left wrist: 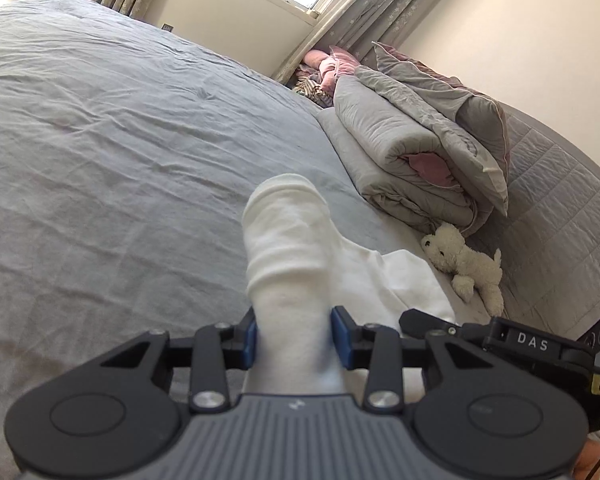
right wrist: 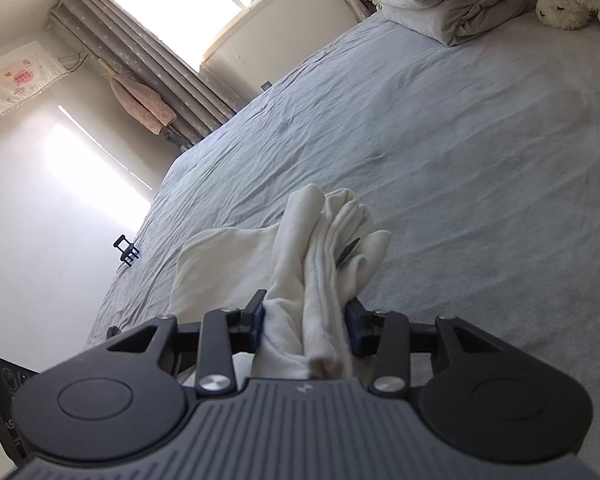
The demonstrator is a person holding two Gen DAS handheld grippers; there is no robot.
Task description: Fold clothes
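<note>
White garment (left wrist: 288,248) is bunched between both grippers' blue pads, the left gripper (left wrist: 298,338) and right gripper (right wrist: 306,328) each clamped on it above the grey bed (left wrist: 120,140).

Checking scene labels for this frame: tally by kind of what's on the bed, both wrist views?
White garment, gripped by both grippers: 1
White plush toy: 1
Folded grey quilt: 1
Grey pillow: 1
Small black clip-like object at the bed edge: 1
Total: 5
Left gripper and right gripper each have jaws closed on the garment.
</note>
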